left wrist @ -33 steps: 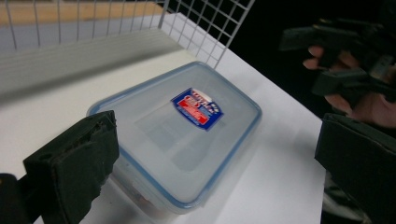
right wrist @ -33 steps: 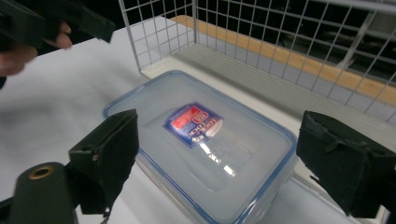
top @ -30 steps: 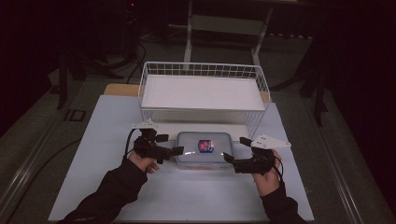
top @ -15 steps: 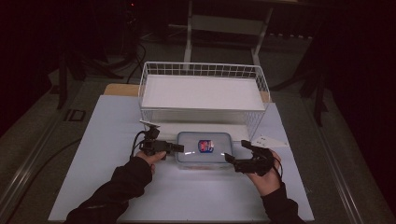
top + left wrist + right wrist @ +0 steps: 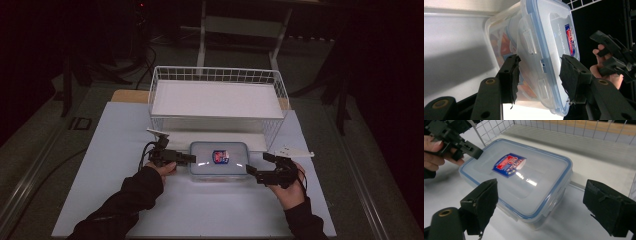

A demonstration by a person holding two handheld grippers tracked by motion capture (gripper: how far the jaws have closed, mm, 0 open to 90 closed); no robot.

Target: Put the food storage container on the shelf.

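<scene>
I am closing the left gripper point(image 5: 186, 158) on the left end of the plastic container point(image 5: 218, 157); its jaws have just been narrowing, and in the left gripper view the end of the box with its side latch point(image 5: 529, 41) is sitting between the two pads point(image 5: 570, 76). One pad looks to be touching the lid's edge and the other the underside, so I am reading this as a pinch on the box, though not yet a firm one. The right gripper point(image 5: 259, 168) is standing spread wide just off the right end of the container point(image 5: 520, 176), with nothing between its jaws.

The container is lying flat on the white table point(image 5: 100, 165), lid still clipped on, blue-red label point(image 5: 220, 156) facing up, just in front of the near wall of the wire basket point(image 5: 217, 75).

I am judging this to be the grasping step: one end caught, the other still to be taken. Next I would be bringing the right gripper in over the right end and closing it, then lifting both ends level.

The basket's near wall is rising right behind the box, so any move toward the far side has to clear that rim first. The right gripper's grey plate point(image 5: 295, 151) is also hanging close to the basket's right corner.
</scene>
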